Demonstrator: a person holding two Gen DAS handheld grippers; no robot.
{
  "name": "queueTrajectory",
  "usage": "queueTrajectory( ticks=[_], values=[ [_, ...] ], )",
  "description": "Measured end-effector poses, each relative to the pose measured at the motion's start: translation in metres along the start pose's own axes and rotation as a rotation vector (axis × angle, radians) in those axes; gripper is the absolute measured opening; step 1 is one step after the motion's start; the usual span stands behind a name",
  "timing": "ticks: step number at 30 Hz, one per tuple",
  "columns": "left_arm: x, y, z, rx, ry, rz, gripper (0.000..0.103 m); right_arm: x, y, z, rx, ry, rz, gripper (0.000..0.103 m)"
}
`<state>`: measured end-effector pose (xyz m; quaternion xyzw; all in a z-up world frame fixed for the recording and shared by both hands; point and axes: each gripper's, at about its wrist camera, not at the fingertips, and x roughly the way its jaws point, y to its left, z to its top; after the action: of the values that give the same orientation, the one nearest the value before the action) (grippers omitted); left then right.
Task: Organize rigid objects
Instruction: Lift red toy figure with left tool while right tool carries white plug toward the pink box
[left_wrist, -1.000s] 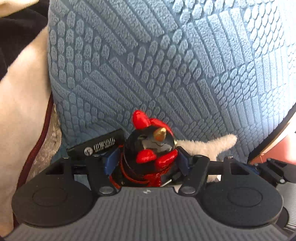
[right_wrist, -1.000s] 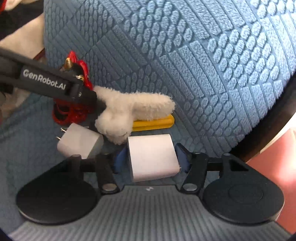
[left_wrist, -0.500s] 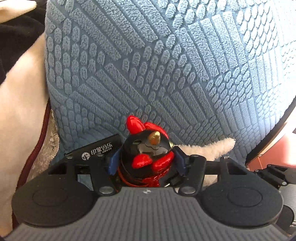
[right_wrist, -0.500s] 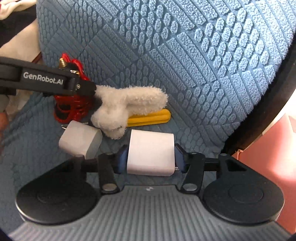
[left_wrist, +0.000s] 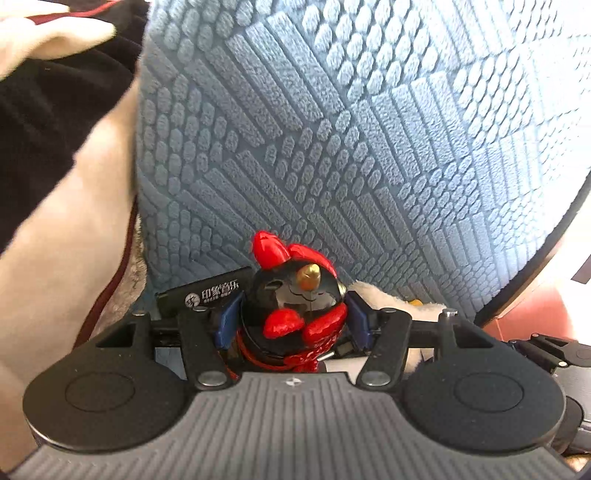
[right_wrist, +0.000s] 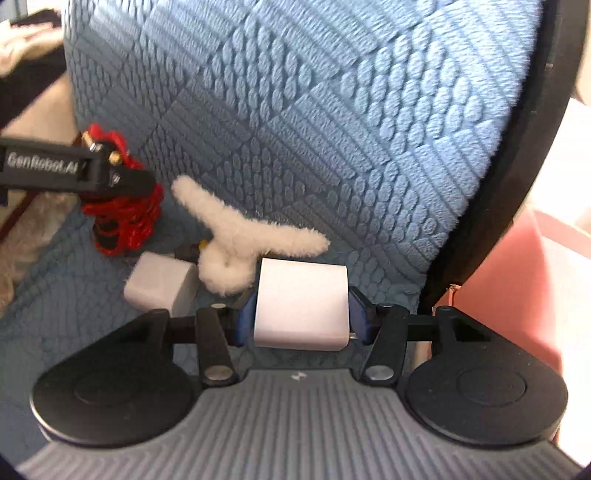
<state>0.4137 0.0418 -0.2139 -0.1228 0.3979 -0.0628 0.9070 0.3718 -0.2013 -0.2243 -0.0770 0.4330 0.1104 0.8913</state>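
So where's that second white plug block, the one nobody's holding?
In the right wrist view, the loose white charger lies on the blue cushion, lower left, beside the fluffy white toy and below the red figurine.

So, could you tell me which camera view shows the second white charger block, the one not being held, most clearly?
The right wrist view. There the loose white charger block lies on the blue cushion, left of the held white charger and beside the fluffy white toy. In the left wrist view I cannot make it out behind the gripper.
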Motion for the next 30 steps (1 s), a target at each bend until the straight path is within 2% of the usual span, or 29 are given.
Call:
queueTrajectory(
  ticks=[5,9,15,21,30],
  values=[
    [-0.028,0.007,-0.006,-0.041,-0.016,-0.008,0.065,-0.022,-0.006,-0.005,0.047,-0.009,-0.012,0.055],
    [-0.048,0.005,-0.015,-0.034,-0.007,-0.021,0.065,-0.049,-0.004,-0.015,0.067,-0.033,-0.013,0.055],
    [-0.068,-0.009,-0.036,-0.014,0.011,-0.046,0.065,-0.093,0.015,-0.032,0.075,-0.076,-0.041,0.055],
    [-0.086,-0.019,-0.062,0.010,0.001,-0.046,0.065,-0.110,0.034,-0.042,0.103,-0.106,-0.017,0.055],
    [-0.131,-0.012,-0.100,-0.031,0.007,-0.058,0.065,-0.151,0.047,-0.075,0.124,-0.086,-0.019,0.055]
  ],
)
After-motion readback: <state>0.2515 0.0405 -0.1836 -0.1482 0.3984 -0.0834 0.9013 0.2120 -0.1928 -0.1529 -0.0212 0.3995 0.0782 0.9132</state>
